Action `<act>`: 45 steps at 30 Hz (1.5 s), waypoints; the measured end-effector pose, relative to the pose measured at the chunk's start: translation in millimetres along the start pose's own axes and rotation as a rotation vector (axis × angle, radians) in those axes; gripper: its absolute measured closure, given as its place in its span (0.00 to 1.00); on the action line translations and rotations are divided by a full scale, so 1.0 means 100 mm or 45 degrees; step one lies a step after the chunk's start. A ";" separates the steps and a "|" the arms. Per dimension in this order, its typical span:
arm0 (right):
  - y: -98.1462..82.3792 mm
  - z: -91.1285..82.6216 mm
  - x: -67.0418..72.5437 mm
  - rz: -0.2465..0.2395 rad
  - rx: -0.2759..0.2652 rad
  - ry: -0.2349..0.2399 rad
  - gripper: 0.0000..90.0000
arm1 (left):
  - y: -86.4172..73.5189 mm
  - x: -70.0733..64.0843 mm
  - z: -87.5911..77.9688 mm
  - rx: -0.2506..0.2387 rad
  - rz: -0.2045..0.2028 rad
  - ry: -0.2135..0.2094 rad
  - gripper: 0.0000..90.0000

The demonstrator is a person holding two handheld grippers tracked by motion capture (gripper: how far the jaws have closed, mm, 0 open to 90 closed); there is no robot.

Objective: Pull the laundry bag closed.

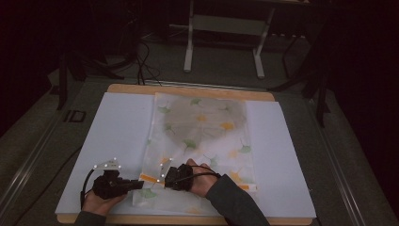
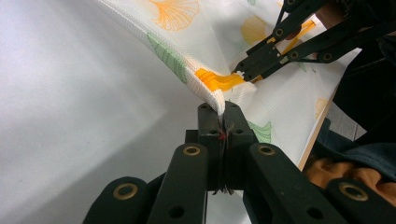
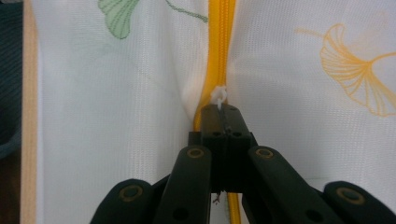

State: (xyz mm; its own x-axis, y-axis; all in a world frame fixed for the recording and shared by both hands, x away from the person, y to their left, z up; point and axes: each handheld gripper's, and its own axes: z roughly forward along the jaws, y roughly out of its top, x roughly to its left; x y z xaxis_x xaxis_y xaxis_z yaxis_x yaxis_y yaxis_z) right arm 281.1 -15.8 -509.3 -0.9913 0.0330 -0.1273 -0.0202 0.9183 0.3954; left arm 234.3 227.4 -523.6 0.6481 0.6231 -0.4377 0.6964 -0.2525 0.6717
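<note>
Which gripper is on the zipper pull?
The right gripper: it pinches the white zipper pull on the orange zipper. The left gripper clamps the mesh bag corner instead.

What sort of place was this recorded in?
Probably a lab or workshop set up for recording, not a home. A wooden board with a white sheet serves as work surface, a bare metal frame stands behind on grey floor, and the surroundings are dark.
</note>
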 end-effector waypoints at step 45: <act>-0.27 -0.16 -0.02 -0.007 0.083 -0.067 1.00 | -0.02 0.06 -0.08 -0.020 -0.035 0.022 0.99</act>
State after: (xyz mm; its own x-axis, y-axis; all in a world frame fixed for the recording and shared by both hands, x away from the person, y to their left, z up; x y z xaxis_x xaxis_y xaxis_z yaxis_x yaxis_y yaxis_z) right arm 281.2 -47.0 -505.6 -0.9831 0.0471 -0.1771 -0.0152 0.9421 0.3350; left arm 234.5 237.5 -523.4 0.6235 0.6422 -0.4458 0.7087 -0.2237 0.6691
